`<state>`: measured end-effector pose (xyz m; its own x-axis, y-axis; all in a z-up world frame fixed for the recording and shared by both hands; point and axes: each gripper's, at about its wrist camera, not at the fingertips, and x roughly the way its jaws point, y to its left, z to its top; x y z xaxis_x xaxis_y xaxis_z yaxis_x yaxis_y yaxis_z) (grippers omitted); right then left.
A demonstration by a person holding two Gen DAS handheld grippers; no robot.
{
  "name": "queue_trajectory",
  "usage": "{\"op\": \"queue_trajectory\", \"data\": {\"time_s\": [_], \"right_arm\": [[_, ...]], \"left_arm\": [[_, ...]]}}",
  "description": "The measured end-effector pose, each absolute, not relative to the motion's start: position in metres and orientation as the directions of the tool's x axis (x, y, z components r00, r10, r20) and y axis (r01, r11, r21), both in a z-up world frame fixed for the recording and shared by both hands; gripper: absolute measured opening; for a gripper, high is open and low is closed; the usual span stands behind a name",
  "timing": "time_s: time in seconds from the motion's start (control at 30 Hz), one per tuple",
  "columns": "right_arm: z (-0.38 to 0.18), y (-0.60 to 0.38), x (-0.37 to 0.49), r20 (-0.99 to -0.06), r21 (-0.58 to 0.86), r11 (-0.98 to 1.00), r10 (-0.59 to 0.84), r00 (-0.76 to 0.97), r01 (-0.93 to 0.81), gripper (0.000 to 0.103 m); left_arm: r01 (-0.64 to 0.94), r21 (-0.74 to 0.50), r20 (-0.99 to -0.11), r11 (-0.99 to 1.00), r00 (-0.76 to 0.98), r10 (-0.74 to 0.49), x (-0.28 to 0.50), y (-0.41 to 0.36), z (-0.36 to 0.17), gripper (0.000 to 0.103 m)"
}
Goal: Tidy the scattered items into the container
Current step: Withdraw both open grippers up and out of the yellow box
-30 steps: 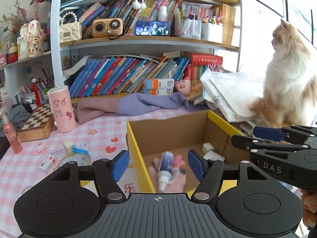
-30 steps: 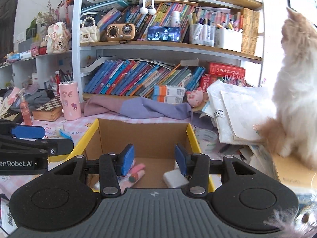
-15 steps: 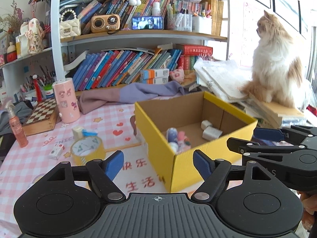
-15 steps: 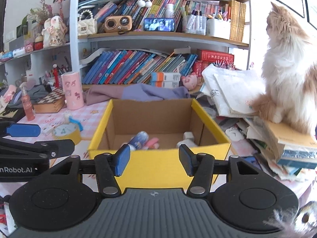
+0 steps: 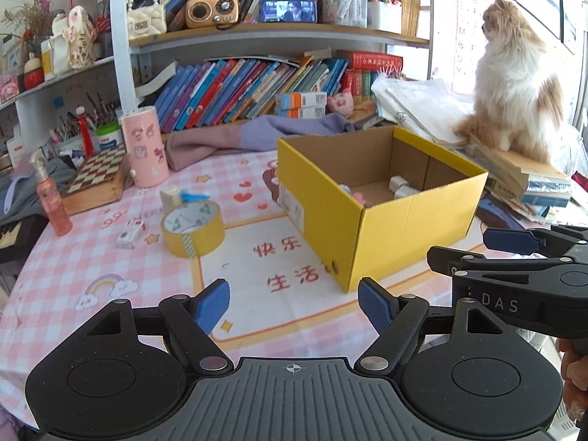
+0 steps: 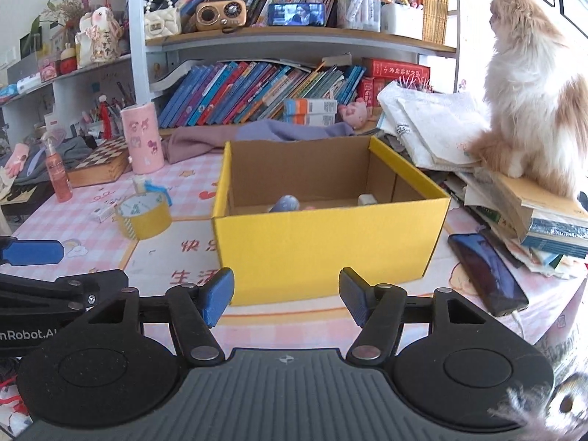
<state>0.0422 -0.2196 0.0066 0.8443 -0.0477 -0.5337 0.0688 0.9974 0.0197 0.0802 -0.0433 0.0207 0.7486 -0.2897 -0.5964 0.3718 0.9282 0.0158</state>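
Pulling back from the yellow cardboard box [image 5: 382,198], both grippers now sit on the near side of the table, where a second ago they hovered right over its open top. The left gripper [image 5: 294,303] is spread wide with nothing between its blue pads. The right gripper [image 6: 286,296] has just been opening and is likewise empty, its jaws apart in front of the box's near wall. Seen from the left wrist, it reaches in at the right edge with a person's hand [image 5: 573,382] behind it.

Inside the box lie a few things already dropped: a rounded blue-capped tube [image 6: 284,204], something pink, and small white blocks [image 5: 398,187] against the far wall. That suggests a deposit is done and the hands are free for the next pick.

Left of the box, on the pink checked tablecloth [image 5: 73,264], the scatter remains: a fat roll of yellow tape [image 5: 193,229] standing on its flat side, a small white eraser-like block [image 5: 128,236] just beside it, and a little white bottle with a blue clip [image 5: 180,195] behind the roll. A dark phone [image 6: 485,272] lies flat to the box's right. The box is corrugated, brown inside, with crisp square corners.

A fluffy orange-and-white cat [image 6: 533,84] sits on stacked books at far right.
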Motion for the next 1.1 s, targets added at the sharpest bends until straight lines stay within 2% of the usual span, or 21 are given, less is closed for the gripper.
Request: {"op": "queue_trajectory", "data": {"time_s": [0.57, 1.1], "right_arm": [[-0.004, -0.171, 0.044, -0.595, 0.008, 1.0, 0.01, 0.804, -0.007, 0.068], [-0.008, -0.129, 0.051, -0.618, -0.012, 0.993, 0.082, 0.782, -0.114, 0.068]], "left_arm": [[0.316, -0.004, -0.657, 0.949, 0.714, -0.241, 0.075, 0.002, 0.005, 0.079], [0.206, -0.014, -0.638, 0.978, 0.752, -0.167, 0.07, 0.048, 0.003, 0.079]]}}
